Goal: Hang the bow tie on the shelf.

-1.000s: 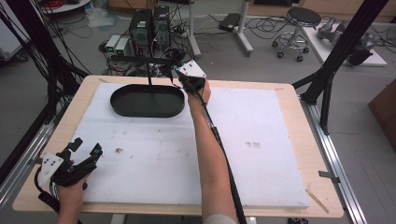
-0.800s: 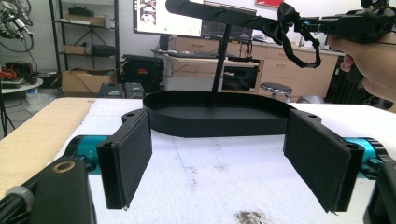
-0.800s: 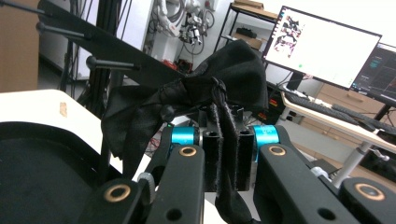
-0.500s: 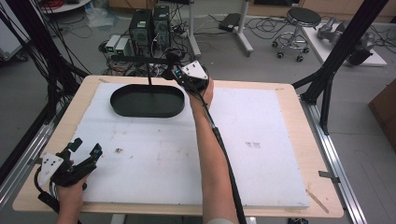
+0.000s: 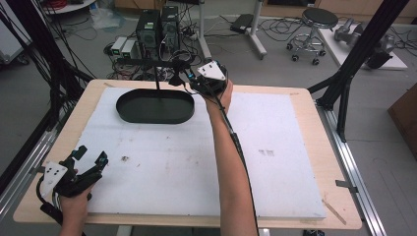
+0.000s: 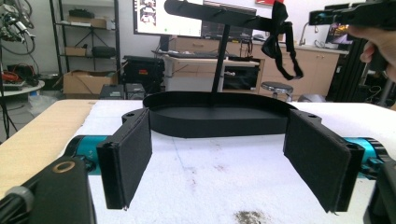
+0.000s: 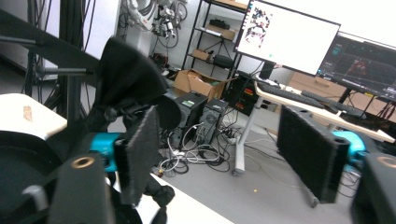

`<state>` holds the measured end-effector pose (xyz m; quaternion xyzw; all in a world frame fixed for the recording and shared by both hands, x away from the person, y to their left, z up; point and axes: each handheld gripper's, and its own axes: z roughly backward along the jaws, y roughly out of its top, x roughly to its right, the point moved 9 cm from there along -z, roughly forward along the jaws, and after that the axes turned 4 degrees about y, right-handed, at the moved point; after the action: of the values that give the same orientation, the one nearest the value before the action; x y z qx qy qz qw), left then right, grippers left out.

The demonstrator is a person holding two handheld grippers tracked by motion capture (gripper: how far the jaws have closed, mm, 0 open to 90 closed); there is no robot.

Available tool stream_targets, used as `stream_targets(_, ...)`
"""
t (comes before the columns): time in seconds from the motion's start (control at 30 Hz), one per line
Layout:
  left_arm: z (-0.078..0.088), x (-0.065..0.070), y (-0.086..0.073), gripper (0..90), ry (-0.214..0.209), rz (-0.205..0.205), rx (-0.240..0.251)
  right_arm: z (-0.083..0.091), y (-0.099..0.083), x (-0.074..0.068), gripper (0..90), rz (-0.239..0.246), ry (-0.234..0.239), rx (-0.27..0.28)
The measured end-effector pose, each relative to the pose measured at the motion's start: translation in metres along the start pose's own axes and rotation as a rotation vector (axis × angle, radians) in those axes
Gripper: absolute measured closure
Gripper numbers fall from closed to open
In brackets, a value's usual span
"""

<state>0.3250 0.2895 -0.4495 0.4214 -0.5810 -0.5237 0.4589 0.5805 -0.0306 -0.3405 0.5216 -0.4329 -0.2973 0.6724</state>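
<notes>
Fabric, black and limp, hangs from the cross bar of a thin black stand (image 6: 219, 51): the black cloth strap (image 6: 280, 42) droops in a loop off the bar's end, above the far edge of the table (image 5: 39, 162). The stand's post rises from an oval black tray (image 5: 155, 106) with a low upright wall, matte and smooth, set on the white foam sheet (image 5: 196, 157) near its far left corner. The sheet is flat, lightly scuffed, with a few dark specks, and covers most of the pale wooden table top.

The right gripper (image 5: 184, 78) is held up beside the bar's end, just past the tray; in its own view the fingers (image 7: 137, 154) stand wide apart, the cloth bunched close against the left one, though whether they touch is unclear. Nothing is clamped between them. The left gripper (image 5: 88, 157) sits low at the near left corner of the sheet, well apart from the tray, its fingers (image 6: 126, 156) spread wide and holding nothing; their pads are black and felt-like, on teal mounts.

Around the table: grey floor, black frame posts, computer towers (image 5: 157, 24) with tangled cables, a stool (image 5: 319, 19), monitors (image 7: 285, 32).
</notes>
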Motion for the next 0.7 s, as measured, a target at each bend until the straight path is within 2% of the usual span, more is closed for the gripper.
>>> stream_targets(0.17, -0.002, -0.002, -0.001, 23.8, -0.002, -0.004, -0.009, 0.014, 0.010, 0.006, 20.3, -0.046, 0.033, 0.000)
stream_targets(0.33, -0.001, -0.001, 0.001, 23.5, -0.004, -0.001, -0.001, 0.044, 0.019, 0.023, 18.1, -0.065, 0.040, 0.024)
stream_targets(0.4, -0.002, 0.001, 0.001, 23.4, -0.007, 0.000, 0.000, 0.056, 0.019, 0.029, 11.6, -0.090, 0.046, 0.003)
stream_targets(0.43, -0.002, 0.002, 0.001, 23.4, -0.011, -0.003, -0.001, 0.061, 0.019, 0.032, 11.3, -0.106, 0.056, -0.013)
stream_targets(0.47, -0.002, 0.003, 0.001, 23.4, -0.015, -0.004, -0.001, 0.068, 0.021, 0.034, 11.3, -0.100, 0.062, -0.018)
stream_targets(0.5, -0.002, 0.004, 0.002, 23.3, -0.018, -0.006, -0.002, 0.086, 0.031, 0.038, 11.4, -0.083, 0.047, 0.026)
stream_targets(0.53, -0.002, 0.005, 0.002, 23.3, -0.020, -0.009, -0.001, 0.086, 0.031, 0.038, 11.4, -0.083, 0.047, 0.026)
stream_targets(0.57, -0.001, 0.006, 0.003, 23.2, -0.023, -0.009, 0.001, 0.104, 0.037, 0.041, 11.3, -0.094, 0.040, 0.049)
stream_targets(0.6, -0.001, 0.007, 0.003, 23.2, -0.025, -0.008, 0.004, 0.104, 0.037, 0.041, 11.3, -0.094, 0.040, 0.049)
stream_targets(0.63, -0.001, 0.008, 0.004, 23.2, -0.025, -0.013, 0.002, 0.119, 0.040, 0.044, 11.4, -0.079, 0.033, 0.060)
stream_targets(0.67, -0.001, 0.009, 0.004, 23.2, -0.027, -0.013, 0.004, 0.119, 0.040, 0.044, 11.4, -0.079, 0.033, 0.060)
stream_targets(0.7, 0.000, 0.009, 0.005, 23.1, -0.027, -0.018, 0.003, 0.134, 0.043, 0.047, 11.4, -0.073, 0.024, 0.075)
